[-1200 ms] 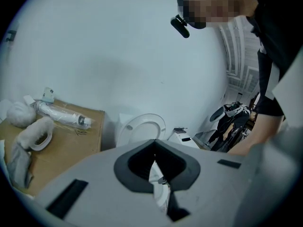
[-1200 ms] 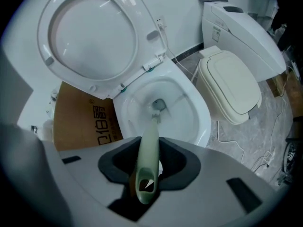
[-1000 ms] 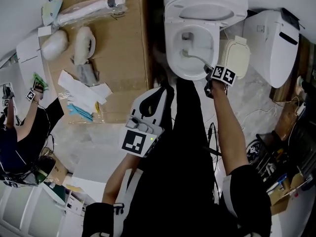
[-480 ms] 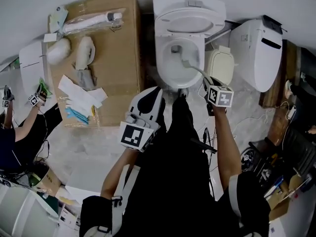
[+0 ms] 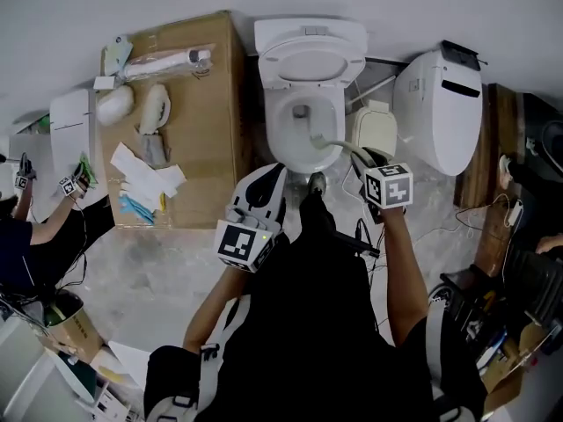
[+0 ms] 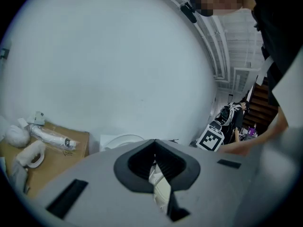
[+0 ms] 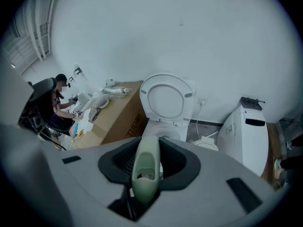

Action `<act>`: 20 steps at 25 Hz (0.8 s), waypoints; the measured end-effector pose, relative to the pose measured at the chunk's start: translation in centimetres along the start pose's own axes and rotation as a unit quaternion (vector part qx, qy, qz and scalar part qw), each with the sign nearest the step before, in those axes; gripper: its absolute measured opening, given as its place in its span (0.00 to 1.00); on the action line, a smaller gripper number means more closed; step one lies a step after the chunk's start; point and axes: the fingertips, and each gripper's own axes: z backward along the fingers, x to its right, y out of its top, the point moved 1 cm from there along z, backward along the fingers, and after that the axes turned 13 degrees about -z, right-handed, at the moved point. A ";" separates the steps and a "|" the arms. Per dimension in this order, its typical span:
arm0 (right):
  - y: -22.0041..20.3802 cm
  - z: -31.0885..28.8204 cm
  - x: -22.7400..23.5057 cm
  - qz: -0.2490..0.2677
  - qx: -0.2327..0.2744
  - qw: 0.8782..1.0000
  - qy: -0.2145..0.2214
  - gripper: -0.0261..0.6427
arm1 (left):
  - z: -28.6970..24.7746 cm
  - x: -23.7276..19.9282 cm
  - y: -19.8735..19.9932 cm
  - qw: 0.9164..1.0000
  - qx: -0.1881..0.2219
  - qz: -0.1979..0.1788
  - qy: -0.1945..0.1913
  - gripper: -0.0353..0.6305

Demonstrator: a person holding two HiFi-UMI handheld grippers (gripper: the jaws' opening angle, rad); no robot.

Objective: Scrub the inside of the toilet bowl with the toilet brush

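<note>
The white toilet (image 5: 303, 38) stands against the wall with its lid up and its bowl (image 5: 283, 121) open. My right gripper (image 5: 365, 161) is just right of the bowl's front rim, shut on the pale green toilet brush handle (image 5: 345, 149). The handle curves left into the front of the bowl. In the right gripper view the handle (image 7: 146, 169) lies clamped between the jaws of the right gripper (image 7: 147, 150), and the toilet (image 7: 165, 98) is ahead. My left gripper (image 5: 268, 176) hovers before the bowl, shut. In its own view, the left gripper (image 6: 154, 148) shows a pale unidentifiable scrap behind its tips.
A cardboard box (image 5: 198, 148) with wrapped parts and papers stands left of the toilet. A cream brush holder (image 5: 374, 130) and a second white toilet unit (image 5: 440, 104) are on the right. A person (image 5: 35, 227) sits at far left. Cables lie on the floor at right.
My right gripper has drawn back toward me, and the brush has come from deep in the bowl to its front. The head view has pulled away. The left gripper has stayed where it was.
</note>
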 end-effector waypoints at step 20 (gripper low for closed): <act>-0.3 4.0 0.6 0.055 -0.021 0.998 0.005 0.23 | -0.2 2.6 4.6 0.997 0.052 -0.051 0.026 0.07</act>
